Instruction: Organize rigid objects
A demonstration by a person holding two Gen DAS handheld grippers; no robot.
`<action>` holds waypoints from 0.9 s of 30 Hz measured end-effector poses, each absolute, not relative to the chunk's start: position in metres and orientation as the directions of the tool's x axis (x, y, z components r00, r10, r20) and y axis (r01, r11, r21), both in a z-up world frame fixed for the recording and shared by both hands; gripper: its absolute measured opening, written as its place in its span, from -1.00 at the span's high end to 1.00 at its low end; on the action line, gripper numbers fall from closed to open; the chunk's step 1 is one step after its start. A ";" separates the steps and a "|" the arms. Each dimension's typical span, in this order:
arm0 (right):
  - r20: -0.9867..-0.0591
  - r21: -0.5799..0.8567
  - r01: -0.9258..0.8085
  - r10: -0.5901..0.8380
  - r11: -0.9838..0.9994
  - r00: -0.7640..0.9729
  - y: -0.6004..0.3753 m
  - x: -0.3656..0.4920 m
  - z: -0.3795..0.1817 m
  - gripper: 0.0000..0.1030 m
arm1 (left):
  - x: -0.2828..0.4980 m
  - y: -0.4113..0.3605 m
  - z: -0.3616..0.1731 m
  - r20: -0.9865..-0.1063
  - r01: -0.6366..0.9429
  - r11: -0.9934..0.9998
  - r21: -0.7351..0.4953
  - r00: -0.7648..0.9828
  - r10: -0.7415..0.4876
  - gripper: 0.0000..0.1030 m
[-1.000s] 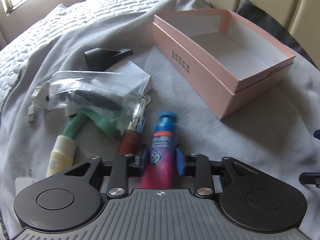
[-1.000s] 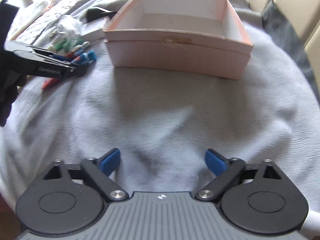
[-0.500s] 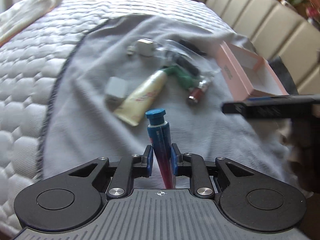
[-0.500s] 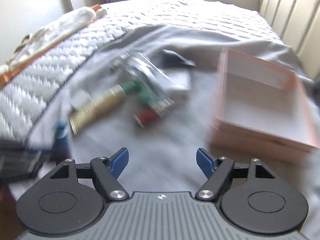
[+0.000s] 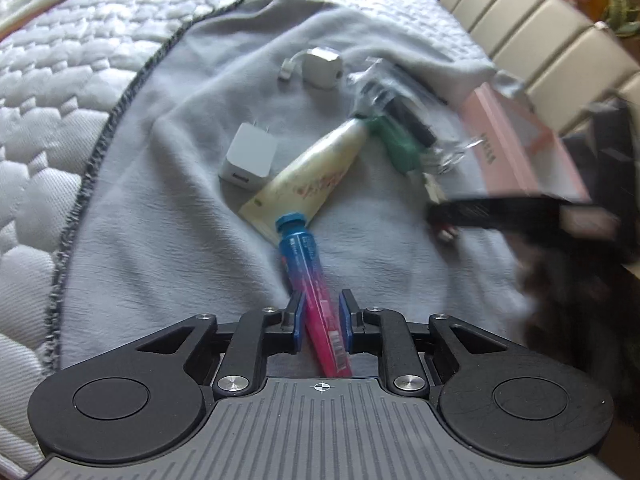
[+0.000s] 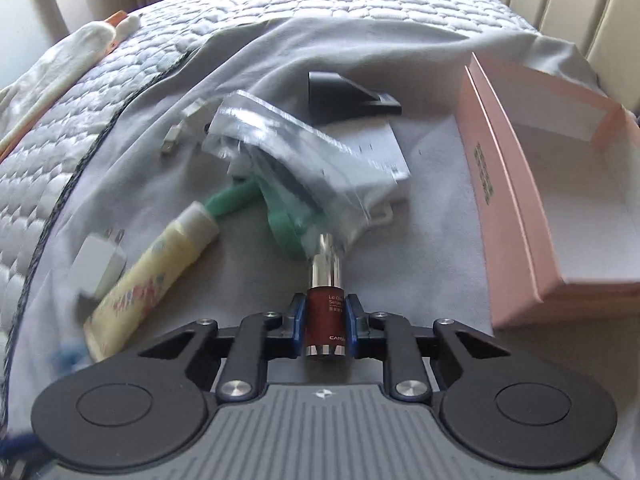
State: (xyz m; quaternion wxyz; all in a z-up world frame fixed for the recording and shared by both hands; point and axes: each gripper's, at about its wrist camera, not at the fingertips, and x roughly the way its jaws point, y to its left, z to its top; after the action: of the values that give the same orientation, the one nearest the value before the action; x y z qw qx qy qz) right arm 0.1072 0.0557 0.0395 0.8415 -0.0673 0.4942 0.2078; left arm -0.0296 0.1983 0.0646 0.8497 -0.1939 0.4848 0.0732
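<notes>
Right gripper (image 6: 322,322) freshly pinched on dark red lip-serum bottle (image 6: 325,322) lying on grey blanket (image 6: 420,240); left gripper (image 5: 320,322) clamped on blue-and-pink tube (image 5: 310,276). Best lifted straight, clear of plastic bag (image 6: 288,160), before carrying to pink box (image 6: 520,208).

1. The tube (image 5: 310,276) between the left gripper's (image 5: 320,322) blue pads fades from a blue cap end to pink.
2. The bottle (image 6: 325,322) between the right gripper's (image 6: 325,322) blue pads is dark red with white lettering and silver ends.
3. Ahead and left of the right claw, a pale yellow tube (image 6: 148,276) bears red markings.
4. The charger (image 6: 98,264) beside it is white.
5. Right of that claw, the box (image 6: 516,216) is pink outside, white inside.
6. The blanket (image 6: 432,248) is light grey, dark-edged.
7. The quilt (image 5: 60,92) is white, hexagon-stitched.
</notes>
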 end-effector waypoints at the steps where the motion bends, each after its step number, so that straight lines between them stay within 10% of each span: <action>1: -0.863 0.080 -0.431 0.279 0.899 0.422 0.048 0.099 0.041 0.61 | -0.024 0.196 0.060 -0.855 -0.319 0.915 -0.248 0.516 -0.052 0.54; 12: -0.843 -0.017 -0.545 0.281 0.838 0.458 0.011 0.051 0.054 0.58 | 0.011 0.182 0.040 -0.870 -0.312 0.937 -0.157 0.492 0.019 0.41; 27: -0.778 0.183 -0.855 0.603 0.485 0.176 0.162 0.089 0.078 -0.21 | -0.049 0.205 0.043 -0.828 -0.315 0.899 -0.304 0.554 -0.086 0.42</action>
State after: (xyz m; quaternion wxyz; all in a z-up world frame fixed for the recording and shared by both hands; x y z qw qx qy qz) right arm 0.0895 0.1622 0.0778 0.7520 -0.1498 0.4210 0.4847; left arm -0.0490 0.2052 0.0431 0.8549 -0.2145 0.4676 0.0672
